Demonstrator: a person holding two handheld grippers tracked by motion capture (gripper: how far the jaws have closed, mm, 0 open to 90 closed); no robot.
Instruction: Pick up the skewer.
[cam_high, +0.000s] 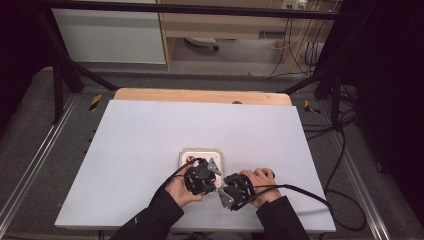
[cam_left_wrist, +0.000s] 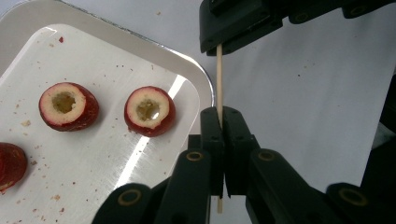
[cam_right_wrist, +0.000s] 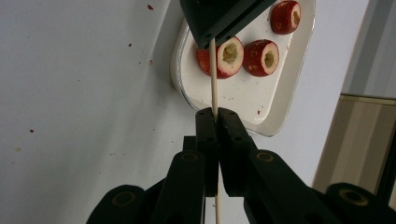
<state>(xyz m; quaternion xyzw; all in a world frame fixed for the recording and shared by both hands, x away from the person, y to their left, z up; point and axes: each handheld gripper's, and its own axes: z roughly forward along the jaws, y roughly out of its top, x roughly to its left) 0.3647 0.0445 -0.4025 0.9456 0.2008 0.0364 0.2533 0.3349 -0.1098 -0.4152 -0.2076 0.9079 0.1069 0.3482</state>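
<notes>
Both hands steady over the white table (cam_high: 130, 150). My left gripper (cam_left_wrist: 219, 116) is clamped on the wooden skewer (cam_left_wrist: 219, 74), and my right gripper (cam_right_wrist: 215, 116) pinches the same stick further along. It spans between them, just beside the tray (cam_left_wrist: 196, 70) of cored red fruit halves (cam_left_wrist: 149, 111).

A white desk (cam_high: 150, 145) is carrying a pale tray (cam_high: 220, 156) near its front edge; red crumbs (cam_right_wrist: 130, 45) are lying scattered beside it.
</notes>
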